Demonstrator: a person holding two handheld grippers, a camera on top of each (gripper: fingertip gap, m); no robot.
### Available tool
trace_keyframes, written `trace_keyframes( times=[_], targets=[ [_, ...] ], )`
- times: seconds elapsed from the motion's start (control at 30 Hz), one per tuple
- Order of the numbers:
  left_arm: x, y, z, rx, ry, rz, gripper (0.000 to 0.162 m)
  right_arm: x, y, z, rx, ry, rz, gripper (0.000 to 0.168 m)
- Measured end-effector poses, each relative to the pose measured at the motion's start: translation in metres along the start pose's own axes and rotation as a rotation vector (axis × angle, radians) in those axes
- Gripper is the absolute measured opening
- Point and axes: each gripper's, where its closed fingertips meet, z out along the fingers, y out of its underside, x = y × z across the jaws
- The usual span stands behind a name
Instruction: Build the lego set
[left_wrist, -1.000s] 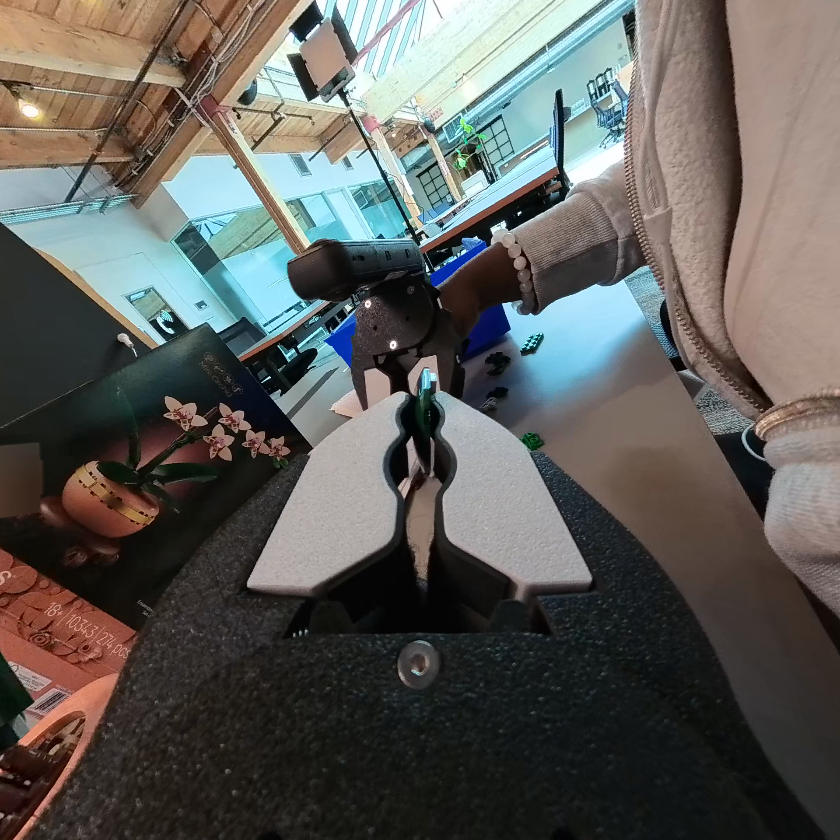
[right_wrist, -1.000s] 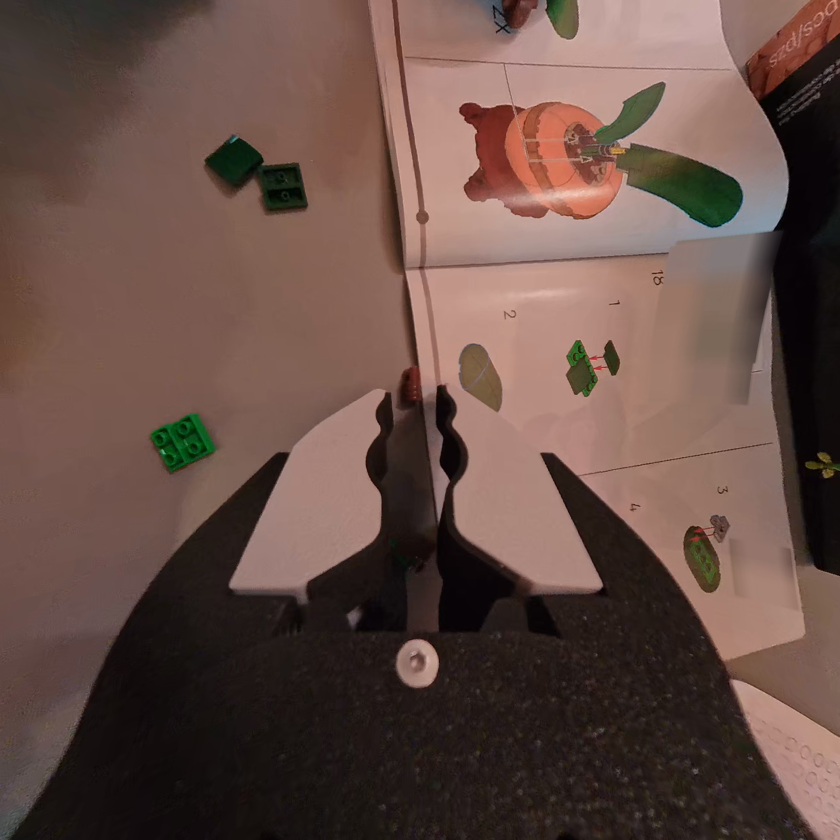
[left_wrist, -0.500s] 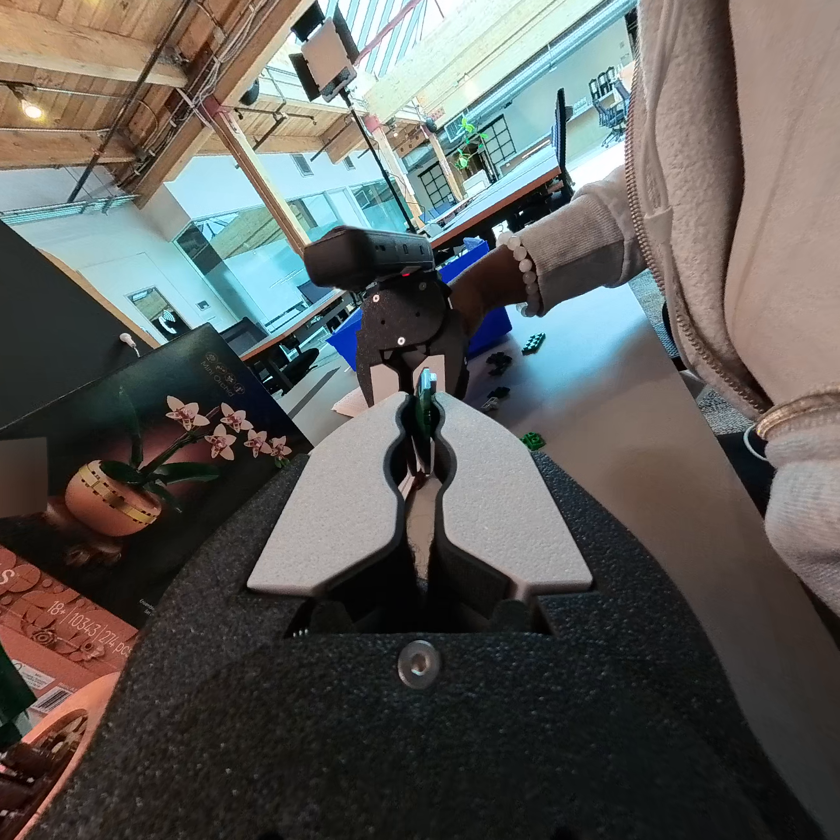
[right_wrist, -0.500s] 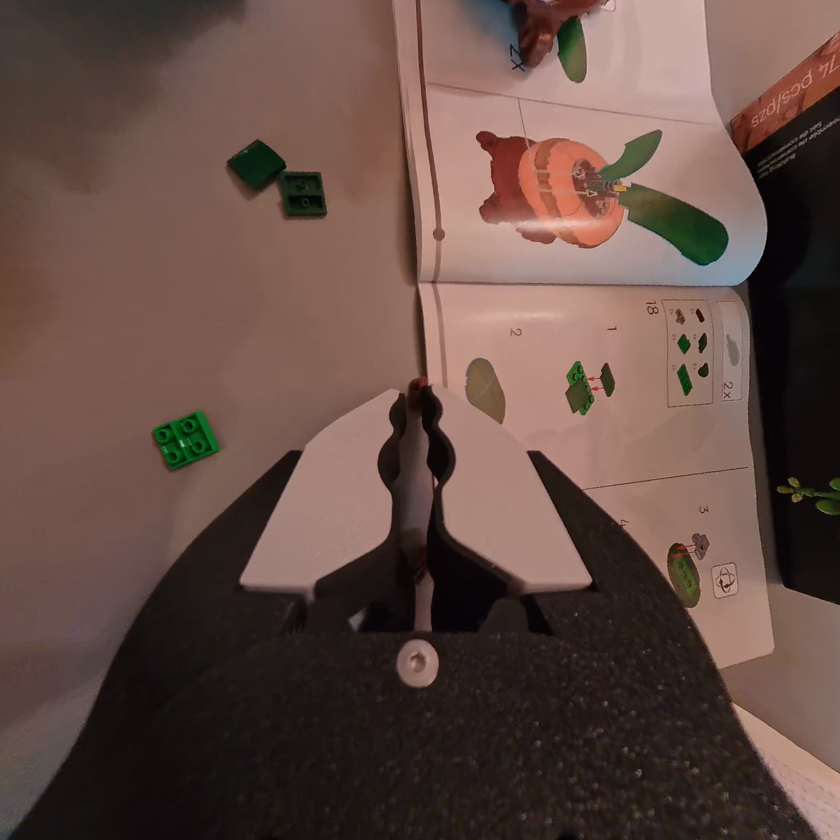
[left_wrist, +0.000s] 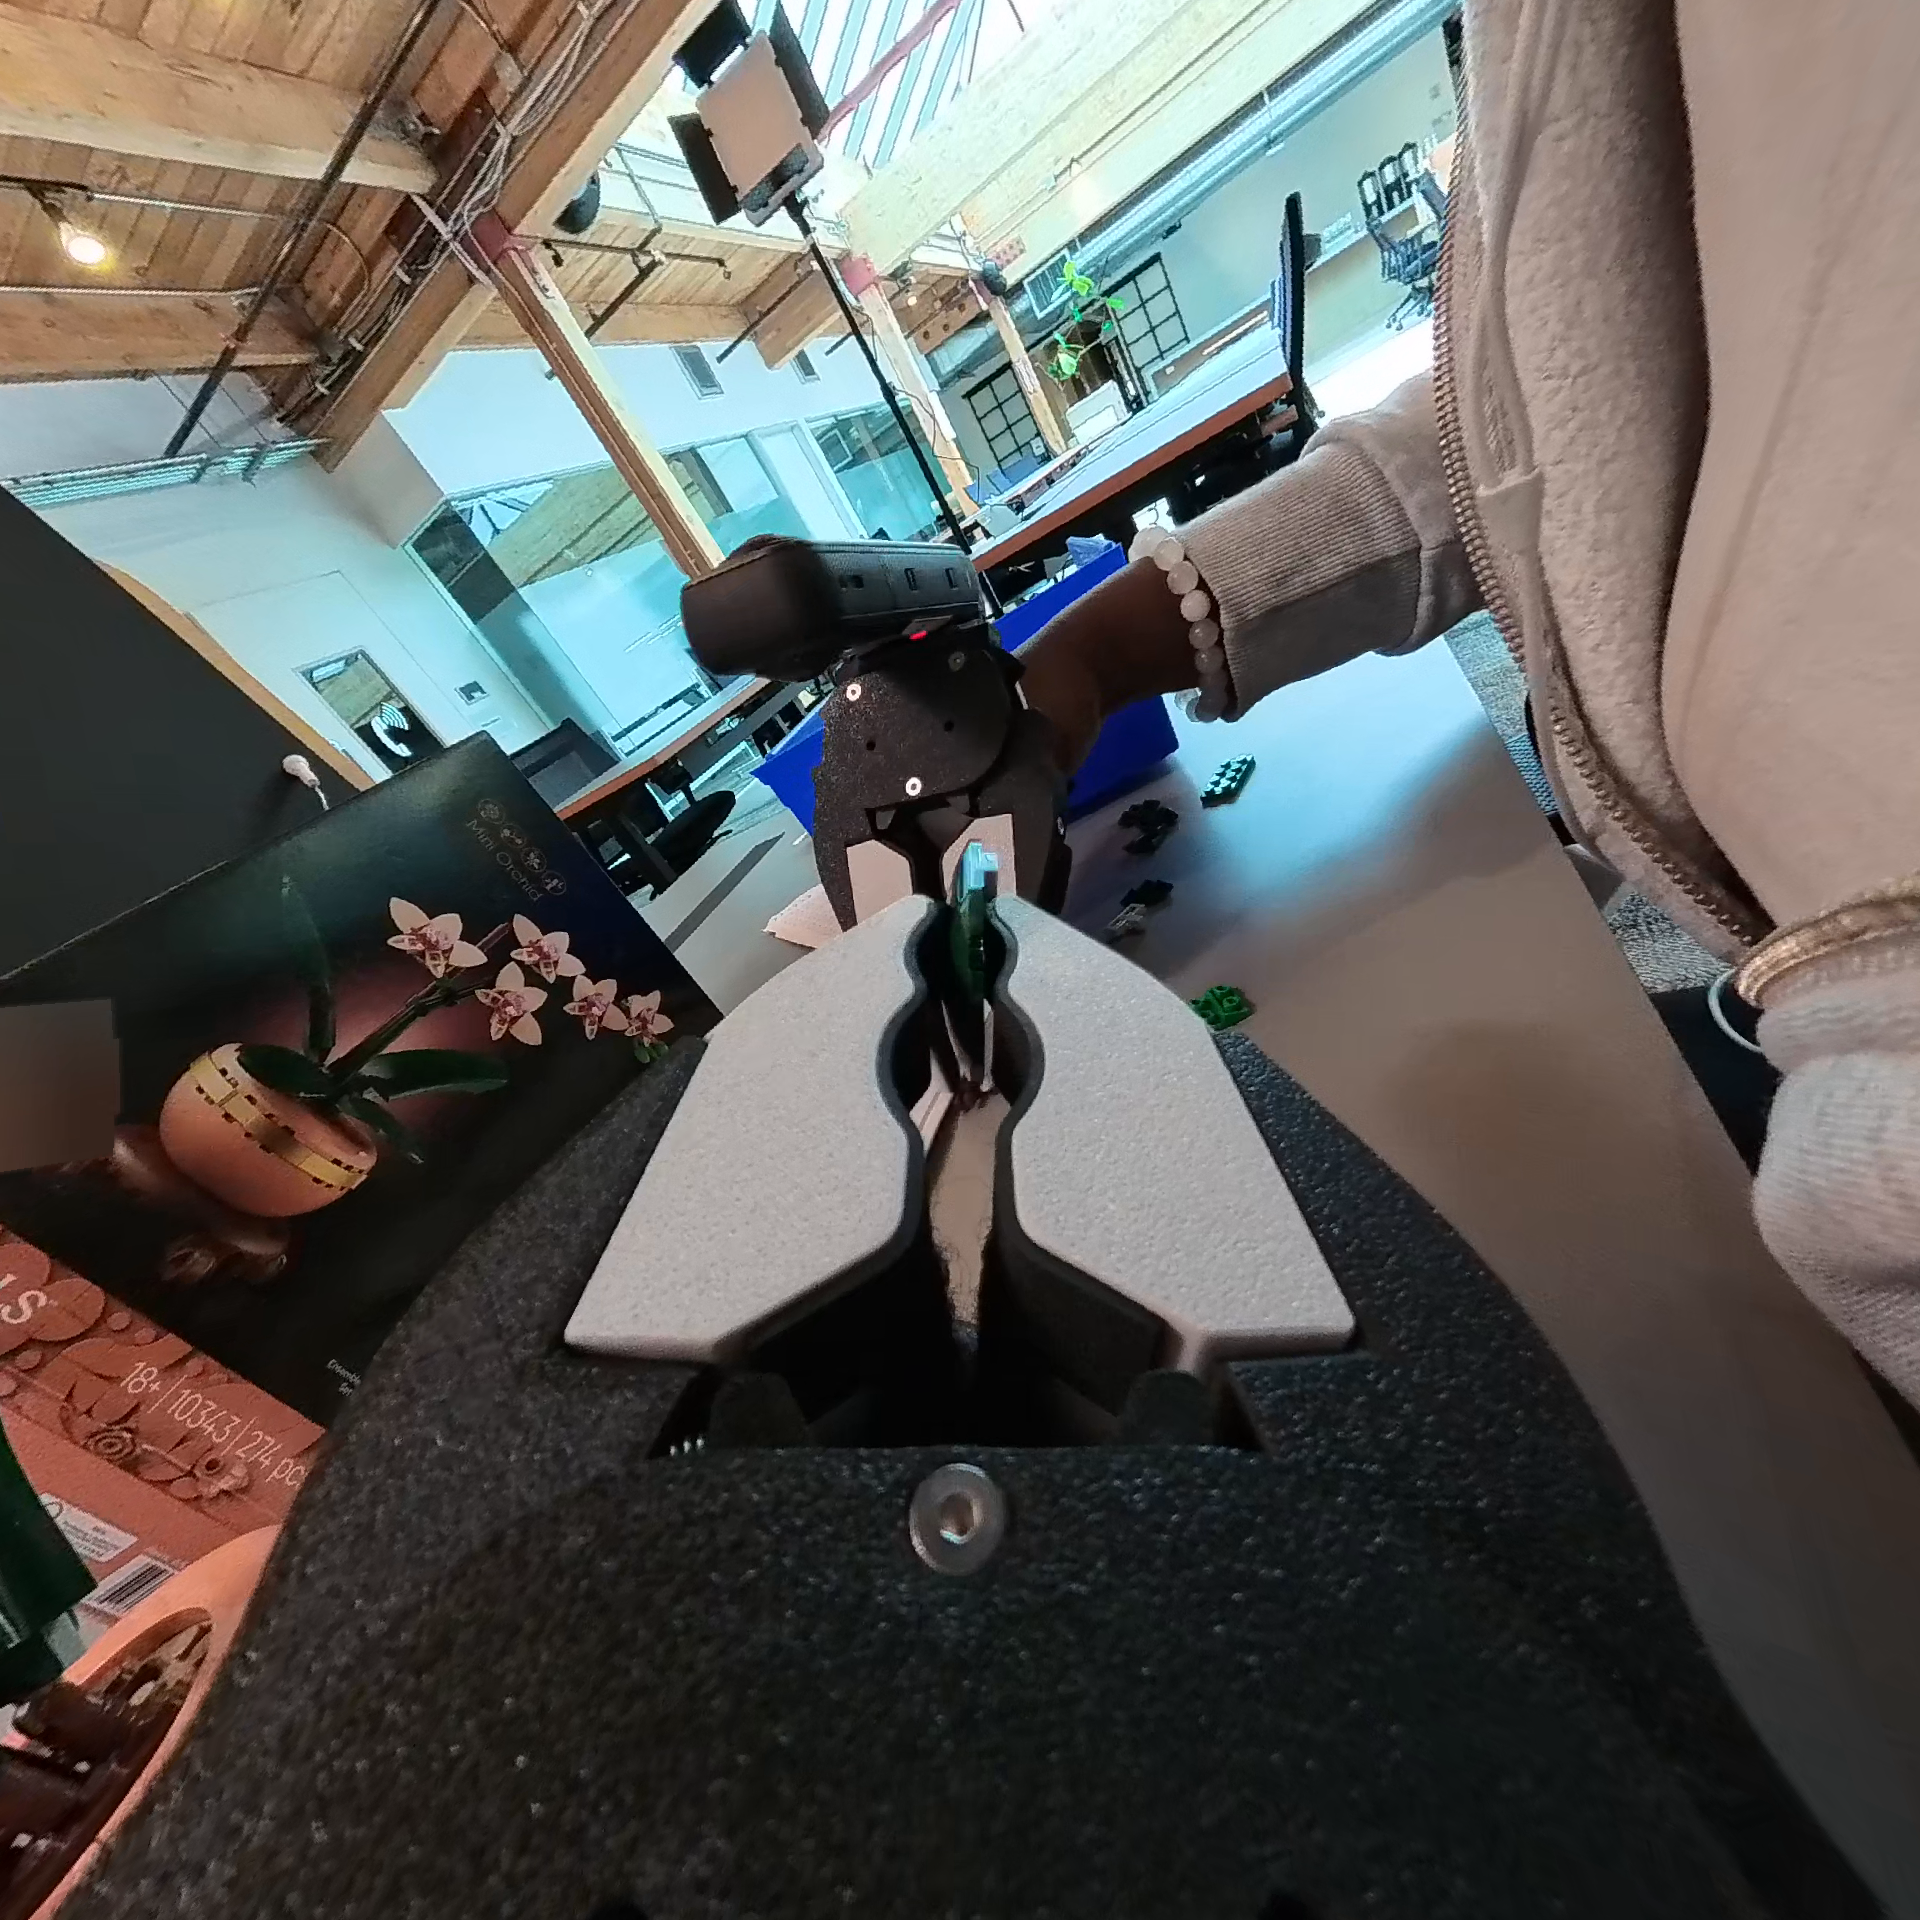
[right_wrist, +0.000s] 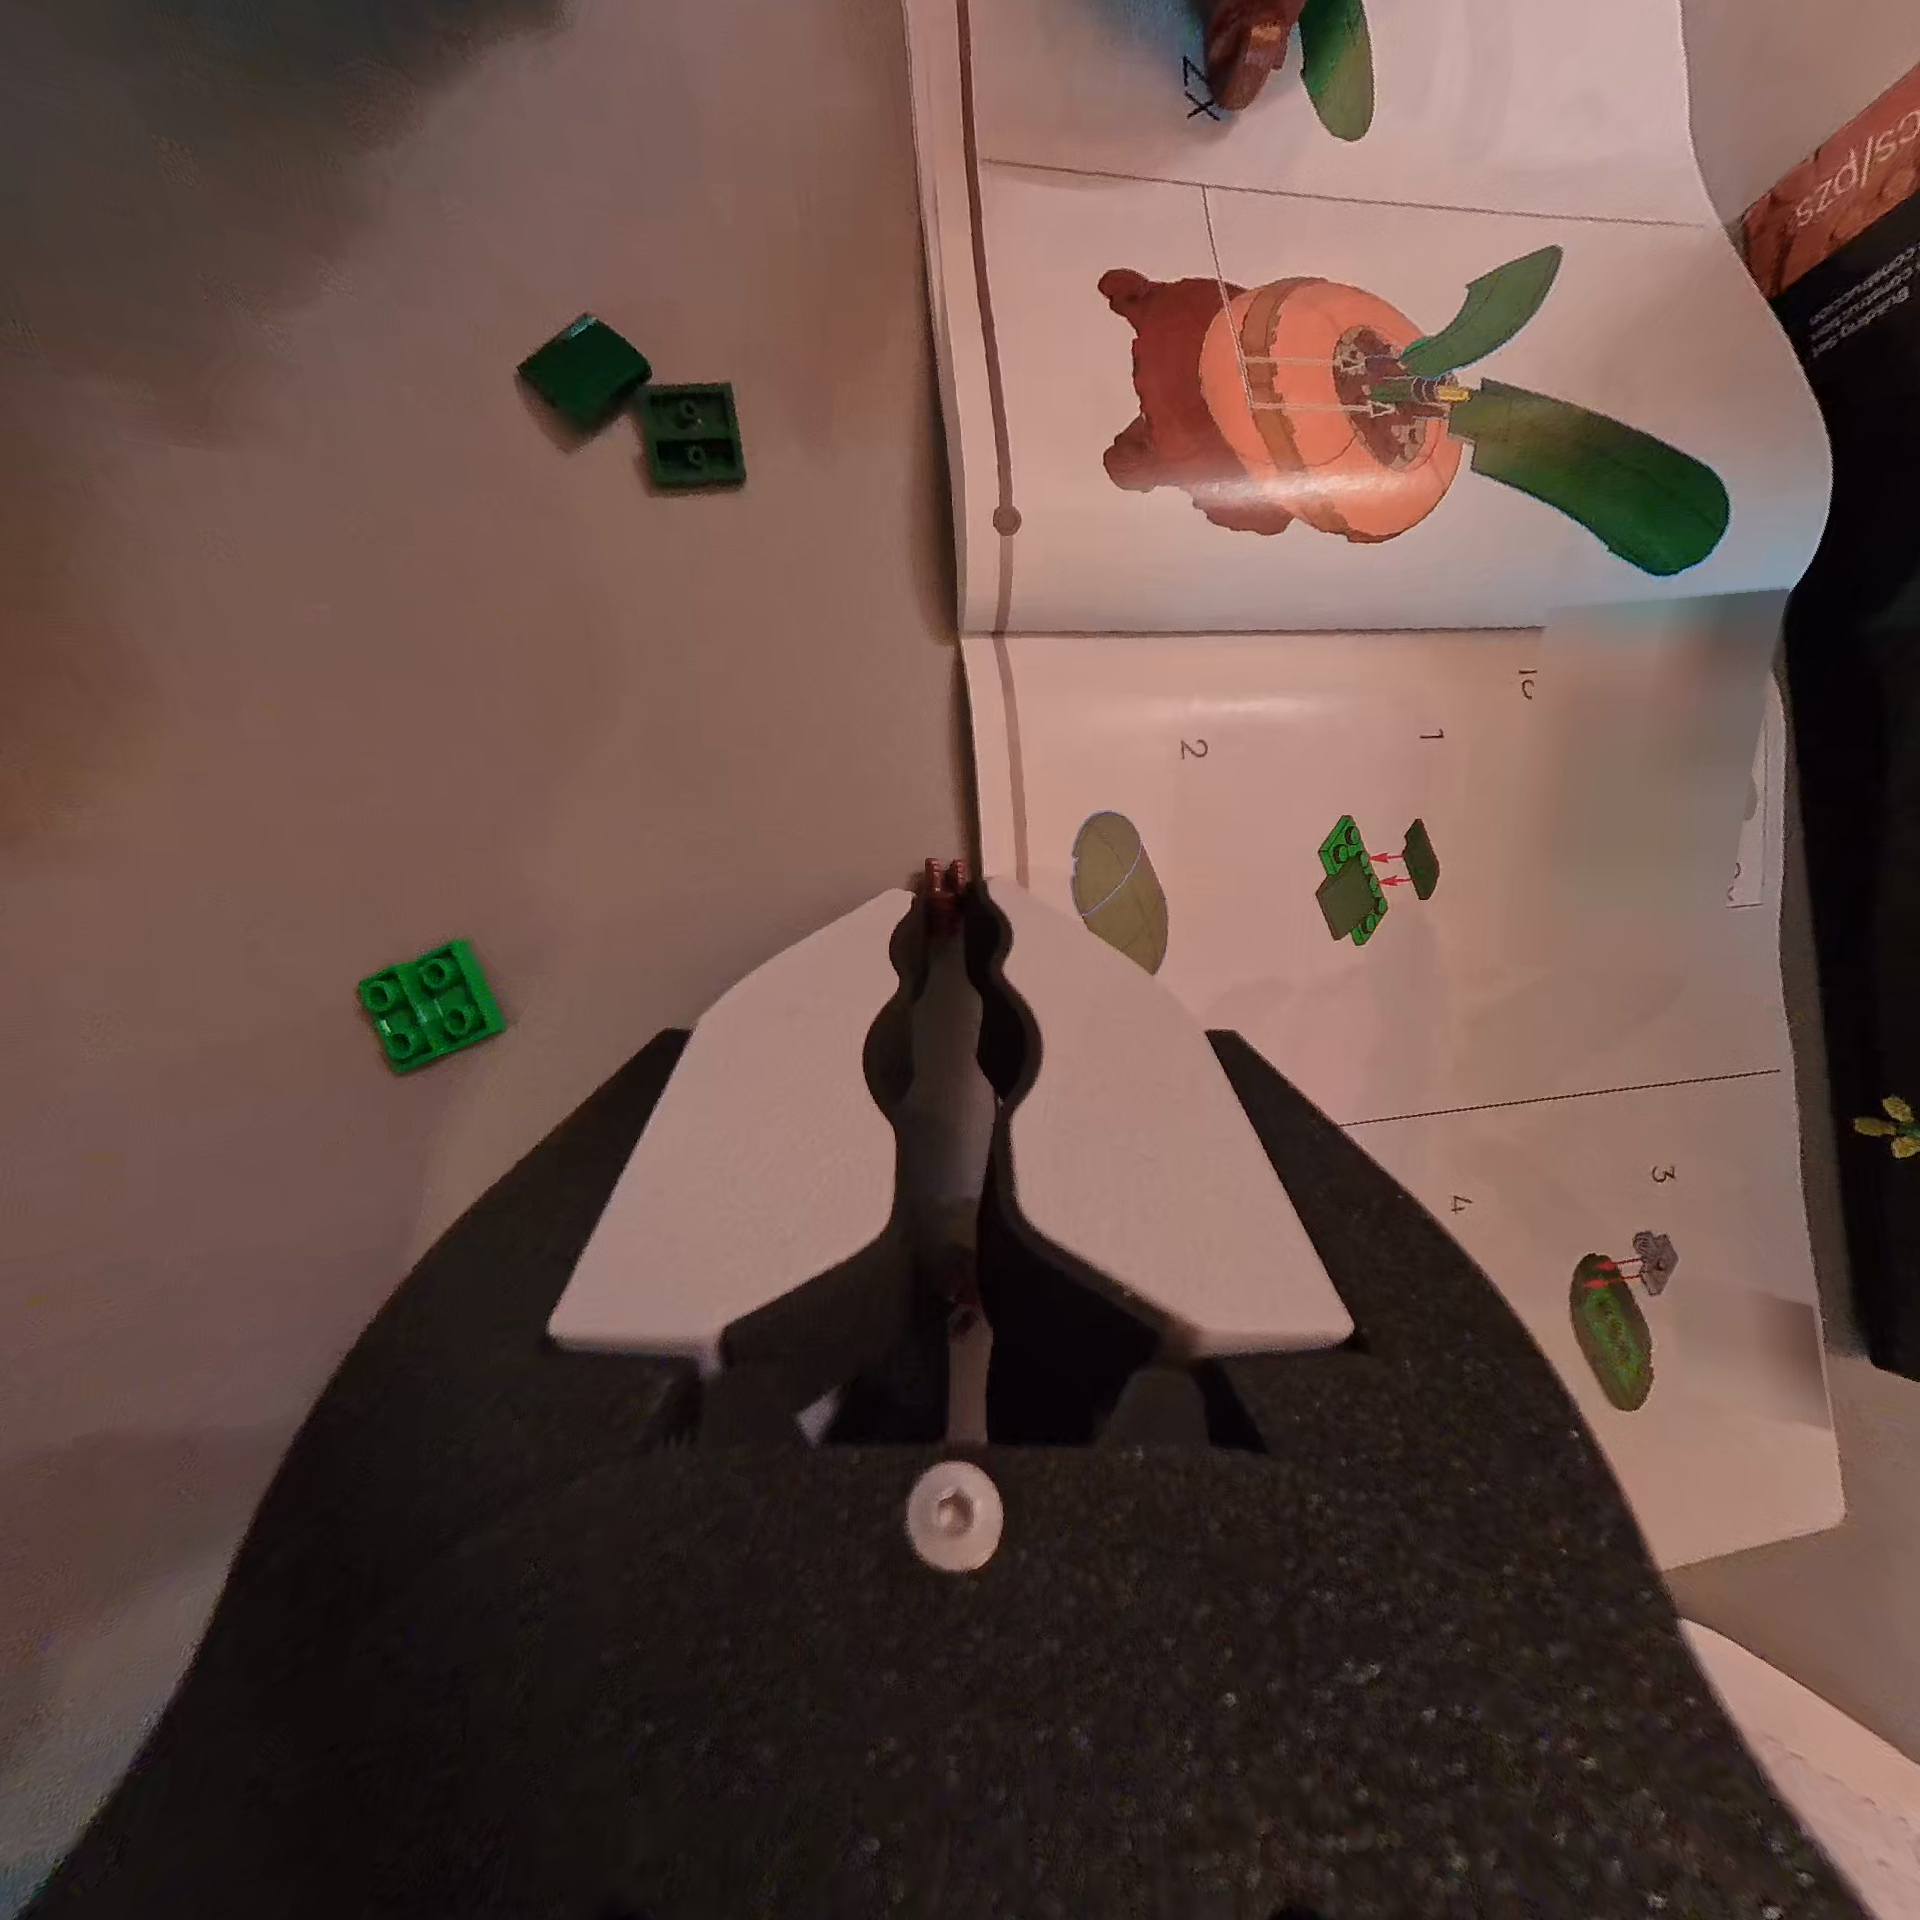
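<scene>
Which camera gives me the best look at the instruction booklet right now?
The right wrist view: it looks down on the open booklet, both pages and step diagrams plain, beside the right gripper. The left wrist view shows only a pale sliver of paper behind its fingertips, too little to tell.

blue bin (left_wrist: 1127, 732), light panel (left_wrist: 750, 123), office chair (left_wrist: 1291, 286)
</scene>
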Motion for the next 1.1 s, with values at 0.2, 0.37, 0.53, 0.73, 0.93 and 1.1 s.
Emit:
trace_keyframes(
  times=[0.2, 0.37, 0.53, 0.73, 0.93, 1.1],
  targets=[
    [-0.0014, 0.0015, -0.0002, -0.007, -0.006, 0.001, 0.005, 0.0003, 0.0013, 0.0008, 0.007, -0.051, 0.138, 0.007],
    [-0.0018, 0.0021, 0.0, -0.01, -0.007, 0.003, 0.005, -0.0014, 0.0004, 0.0, 0.001, -0.018, 0.089, 0.008],
    [-0.001, 0.0021, 0.0005, -0.013, -0.005, 0.004, 0.005, -0.006, -0.0004, -0.001, 0.009, -0.006, 0.063, 0.011],
    [-0.0009, 0.0023, 0.0001, -0.013, -0.005, 0.005, 0.005, -0.0051, -0.003, -0.0025, 0.031, -0.003, 0.075, 0.011],
    [-0.0009, 0.0028, 0.0011, -0.015, -0.004, 0.008, 0.005, -0.004, -0.0003, -0.0032, 0.027, 0.0, 0.082, 0.012],
    [-0.0004, 0.0028, 0.0017, -0.016, -0.003, 0.009, 0.005, -0.0054, -0.0015, -0.0022, 0.054, -0.048, 0.114, 0.012]
  ],
)
